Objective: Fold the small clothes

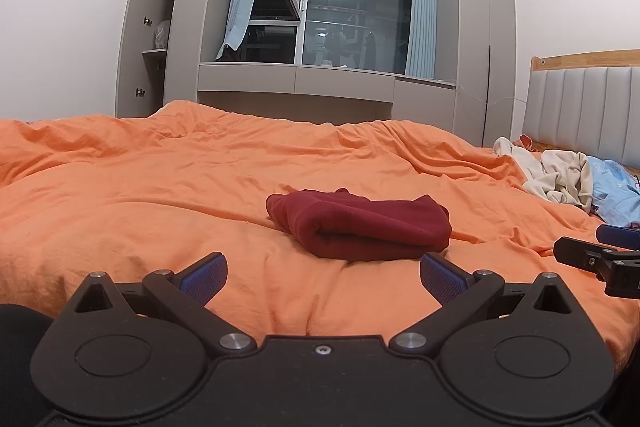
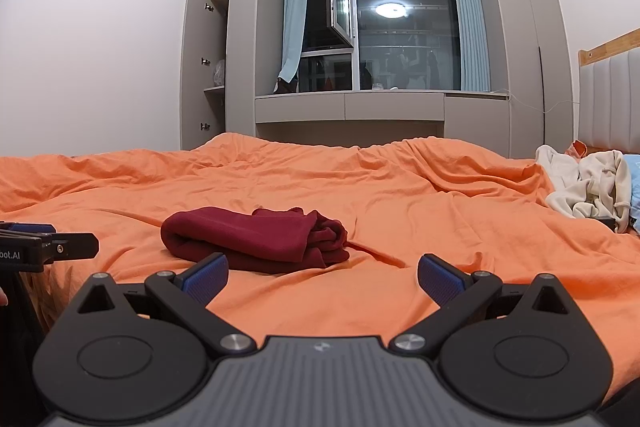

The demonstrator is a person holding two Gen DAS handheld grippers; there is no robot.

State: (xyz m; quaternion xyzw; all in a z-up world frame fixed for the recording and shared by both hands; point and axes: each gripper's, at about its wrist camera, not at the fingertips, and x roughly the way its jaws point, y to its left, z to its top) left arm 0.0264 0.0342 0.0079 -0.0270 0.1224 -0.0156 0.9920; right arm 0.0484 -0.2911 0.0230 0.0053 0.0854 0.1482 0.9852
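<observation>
A dark red garment is seen folded into a compact bundle on the orange bedcover, just below the centre of the left wrist view and left of centre in the right wrist view. The left gripper is held low over the cover with its blue pads spread wide apart, nothing being gripped; the bundle lies just beyond its fingertips. The right gripper is likewise spread apart and empty, the bundle being found beside its left finger. A heap of pale clothes is seen at the right edge of the frame, near the padded headboard. A window with blue curtains is set in the upper centre.
</observation>
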